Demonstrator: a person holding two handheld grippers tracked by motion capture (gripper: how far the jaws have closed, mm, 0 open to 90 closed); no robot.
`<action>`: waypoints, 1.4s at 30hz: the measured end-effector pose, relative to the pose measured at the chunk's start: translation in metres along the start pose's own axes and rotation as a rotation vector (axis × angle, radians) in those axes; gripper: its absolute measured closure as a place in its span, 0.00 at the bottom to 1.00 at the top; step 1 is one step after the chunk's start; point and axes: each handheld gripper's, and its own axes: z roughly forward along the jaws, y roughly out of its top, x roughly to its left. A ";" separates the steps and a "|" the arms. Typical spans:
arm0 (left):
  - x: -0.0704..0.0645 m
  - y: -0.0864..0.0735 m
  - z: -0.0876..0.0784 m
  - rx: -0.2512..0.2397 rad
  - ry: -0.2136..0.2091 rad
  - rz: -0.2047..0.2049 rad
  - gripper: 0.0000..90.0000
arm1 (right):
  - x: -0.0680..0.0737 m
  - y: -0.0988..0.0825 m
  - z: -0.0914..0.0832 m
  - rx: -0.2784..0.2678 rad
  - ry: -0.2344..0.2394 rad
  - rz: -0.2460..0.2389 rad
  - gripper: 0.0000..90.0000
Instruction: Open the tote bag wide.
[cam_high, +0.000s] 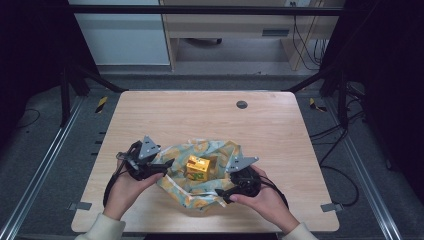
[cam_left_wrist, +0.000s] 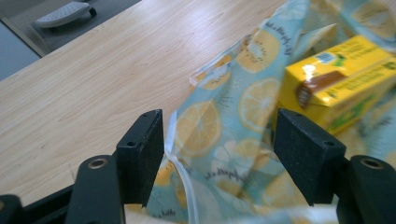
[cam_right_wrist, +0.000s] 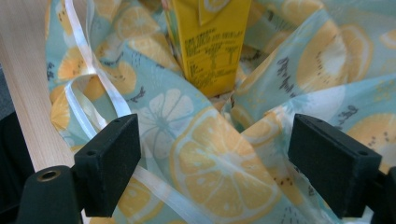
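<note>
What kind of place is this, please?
Probably a lab recording station: a wooden table inside a dark metal frame, with loose cables on the grey floor and office furniture behind.

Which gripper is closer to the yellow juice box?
Left, but only just. The left gripper sits at the bag's left edge beside the juice box; the right gripper is lower, at the bag's front right edge.

Open table beyond, cloth close in front

The far half of my table (cam_high: 210, 115) lies bare; the bunched lemon-print bag (cam_high: 200, 192) and the yellow carton (cam_high: 198, 168), seemingly upright, block the gap between my jaws.
</note>
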 end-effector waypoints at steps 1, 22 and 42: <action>0.002 0.001 0.006 0.010 -0.008 -0.003 0.37 | 0.000 -0.002 0.001 0.005 -0.002 -0.005 0.22; 0.011 -0.026 0.046 0.062 -0.053 -0.035 0.93 | -0.004 -0.019 0.005 -0.054 0.039 -0.032 0.88; 0.008 -0.050 -0.006 -0.021 0.034 -0.059 0.97 | 0.006 -0.049 -0.024 -0.070 0.043 -0.075 0.95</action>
